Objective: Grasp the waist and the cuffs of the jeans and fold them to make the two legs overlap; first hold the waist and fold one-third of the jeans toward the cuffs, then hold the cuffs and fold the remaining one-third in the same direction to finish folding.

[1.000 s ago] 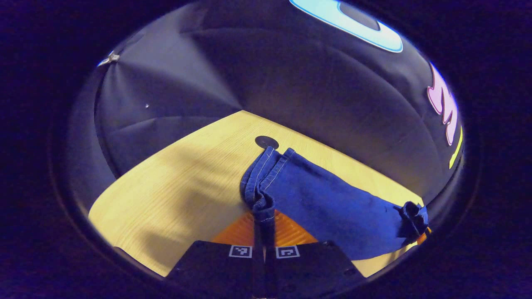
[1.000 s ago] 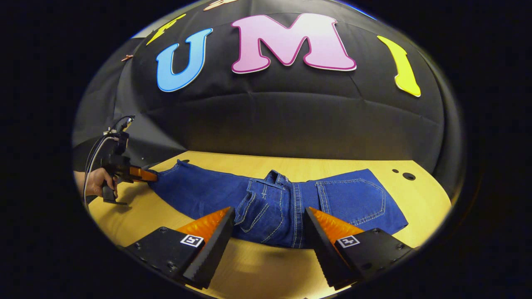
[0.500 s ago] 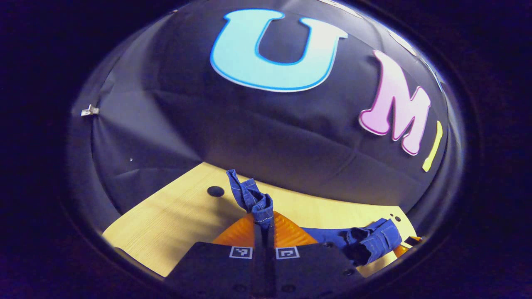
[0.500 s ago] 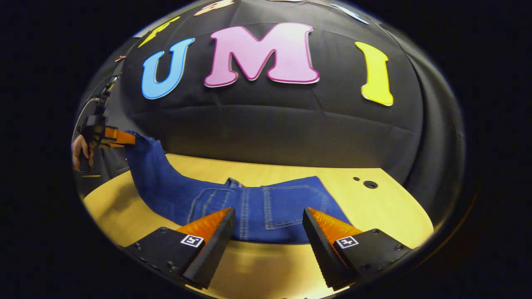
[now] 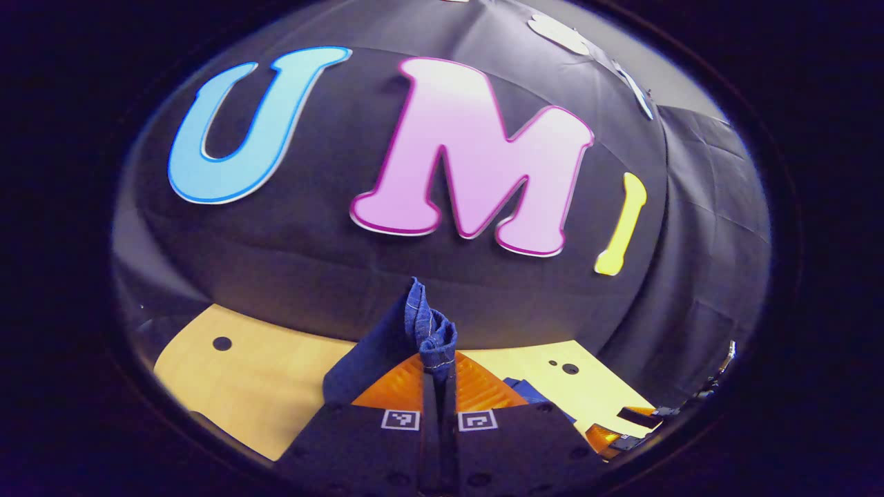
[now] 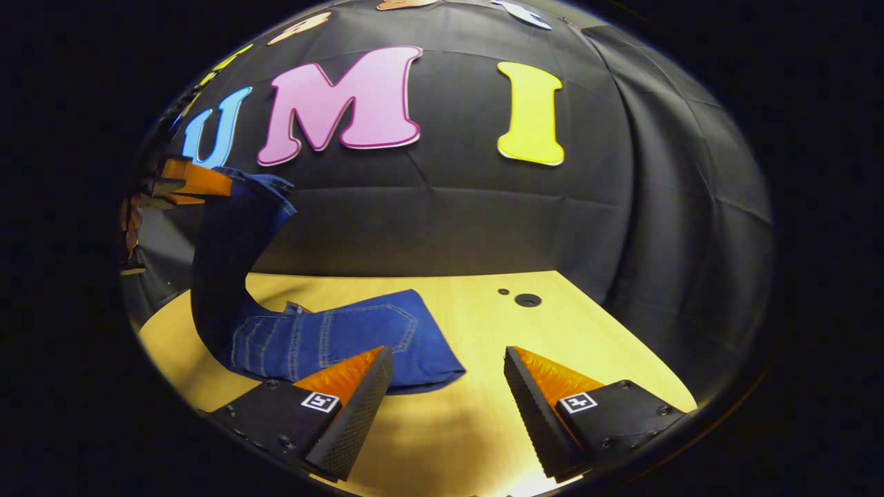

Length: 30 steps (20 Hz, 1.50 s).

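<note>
The blue jeans [image 6: 324,338] lie on the wooden table [image 6: 476,324] with the waist part folded over, back pocket up. One doubled leg rises from the left end in a curve up to the cuffs [image 6: 266,186], held high in the air. My left gripper [image 6: 228,181] is shut on those cuffs; in the left gripper view the bunched denim [image 5: 431,331] sticks up from between its closed fingers [image 5: 439,366]. My right gripper [image 6: 447,359] hangs open above the table, just right of the jeans' near corner, holding nothing.
A hand [image 6: 128,224] holds the left gripper at the far left. Two round holes [image 6: 527,299] sit in the table's back right part, and another hole [image 5: 222,343] at its left. The black booth wall closes the back and right sides.
The left gripper has lifted the cuffs higher and swung them toward the waist end, so the leg now arches up. The right gripper has moved right, off the jeans, still open.
</note>
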Available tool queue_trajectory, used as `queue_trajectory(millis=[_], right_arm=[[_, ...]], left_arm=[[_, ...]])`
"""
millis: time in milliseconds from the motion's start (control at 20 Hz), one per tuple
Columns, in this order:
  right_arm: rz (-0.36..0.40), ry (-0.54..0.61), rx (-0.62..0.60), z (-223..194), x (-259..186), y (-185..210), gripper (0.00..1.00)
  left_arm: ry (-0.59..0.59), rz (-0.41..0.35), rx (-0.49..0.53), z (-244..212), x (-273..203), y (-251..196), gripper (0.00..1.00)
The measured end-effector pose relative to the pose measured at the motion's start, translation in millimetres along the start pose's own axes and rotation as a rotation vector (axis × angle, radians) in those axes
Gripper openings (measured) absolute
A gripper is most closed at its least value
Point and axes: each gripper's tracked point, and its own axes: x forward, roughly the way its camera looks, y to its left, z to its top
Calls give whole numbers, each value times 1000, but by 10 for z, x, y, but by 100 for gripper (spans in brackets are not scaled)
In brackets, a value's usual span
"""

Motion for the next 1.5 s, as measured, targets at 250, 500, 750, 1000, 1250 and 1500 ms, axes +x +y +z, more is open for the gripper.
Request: queue_trajectory(millis=[250,500,750,1000,1250,1500], right_arm=[[-69,21,3,-108,-110,-494,99],[-131,23,39,-198,-333,-813,99],[-149,33,48,-283,-631,-804,99],[-118,-9,23,15,-1007,-545,99],[-81,-85,9,530,-1531,-196,98],[-39,-134,15,1085,-2124,44,98]], left_arm=[[134,-127,13,-709,531,-980,6],[230,-108,64,-1362,807,-1158,7],[240,-202,39,-1508,679,-1416,48],[150,-171,59,-1234,172,-1267,97],[-7,-89,71,-658,-799,-797,98],[-89,-10,21,-200,-1991,-271,97]])
